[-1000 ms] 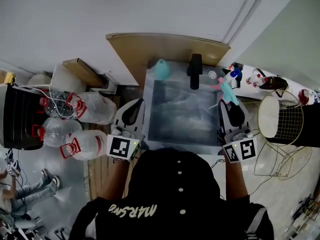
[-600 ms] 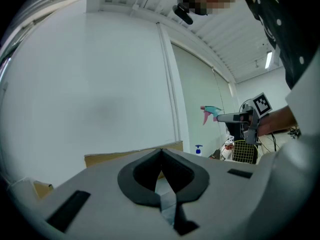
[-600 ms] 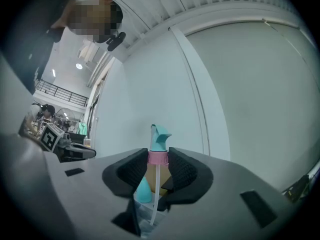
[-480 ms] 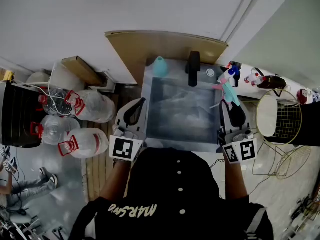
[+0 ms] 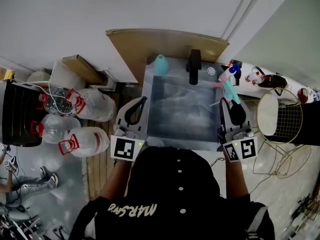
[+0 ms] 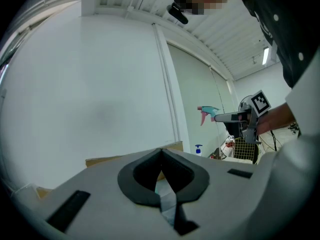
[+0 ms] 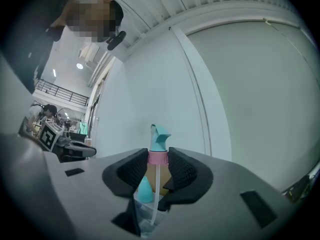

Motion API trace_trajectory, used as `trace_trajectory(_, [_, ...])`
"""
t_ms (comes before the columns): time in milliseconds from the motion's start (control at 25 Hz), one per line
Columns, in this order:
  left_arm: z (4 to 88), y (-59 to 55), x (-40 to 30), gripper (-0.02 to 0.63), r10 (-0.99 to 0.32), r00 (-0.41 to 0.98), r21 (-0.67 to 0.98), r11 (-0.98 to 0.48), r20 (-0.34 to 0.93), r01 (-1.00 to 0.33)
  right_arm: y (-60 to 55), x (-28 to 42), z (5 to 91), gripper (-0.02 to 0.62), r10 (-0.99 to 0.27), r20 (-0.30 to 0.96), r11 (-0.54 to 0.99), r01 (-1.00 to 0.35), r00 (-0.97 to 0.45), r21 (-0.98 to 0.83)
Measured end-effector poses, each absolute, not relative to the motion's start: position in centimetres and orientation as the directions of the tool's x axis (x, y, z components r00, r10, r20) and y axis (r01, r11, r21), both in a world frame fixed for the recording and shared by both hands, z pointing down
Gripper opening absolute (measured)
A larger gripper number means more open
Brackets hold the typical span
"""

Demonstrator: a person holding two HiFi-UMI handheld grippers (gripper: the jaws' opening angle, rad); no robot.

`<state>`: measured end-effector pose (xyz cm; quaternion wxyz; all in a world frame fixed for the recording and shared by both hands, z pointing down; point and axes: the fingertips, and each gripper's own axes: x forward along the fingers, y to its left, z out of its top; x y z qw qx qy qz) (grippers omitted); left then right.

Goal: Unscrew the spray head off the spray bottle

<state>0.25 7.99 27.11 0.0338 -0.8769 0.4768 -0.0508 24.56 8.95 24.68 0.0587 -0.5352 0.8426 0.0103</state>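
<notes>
The right tool point(image 7: 158, 158) is pinching the spray head point(image 7: 159, 136) by its pink collar point(image 7: 155, 157) at the sink's point(image 5: 150, 91) right edge, tube point(image 7: 157, 186) dangling, left tool point(image 6: 161, 159) pressed together on nothing, so I'd hold firm and set it down without bending the tube.

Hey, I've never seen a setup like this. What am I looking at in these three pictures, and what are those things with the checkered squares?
A person stands over a sink, a hand-held two-jaw gripper in each hand; the marker cubes belong to them. One picture comes from a head camera looking down; the others from a camera on each gripper. The left gripper is shut and empty. The right gripper clamps the pink collar of a teal spray head, its tube hanging free.
</notes>
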Motion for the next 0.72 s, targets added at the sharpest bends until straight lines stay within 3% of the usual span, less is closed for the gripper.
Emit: trace_trajectory(720, [27.29, 8.30, 0.46, 0.026, -0.841, 0.537, -0.122, -0.541, 0.070, -0.832, 8.93, 24.38, 24.79, 0.146, -0.903, -0.111, 0.423, -0.905, -0.416, -0.048])
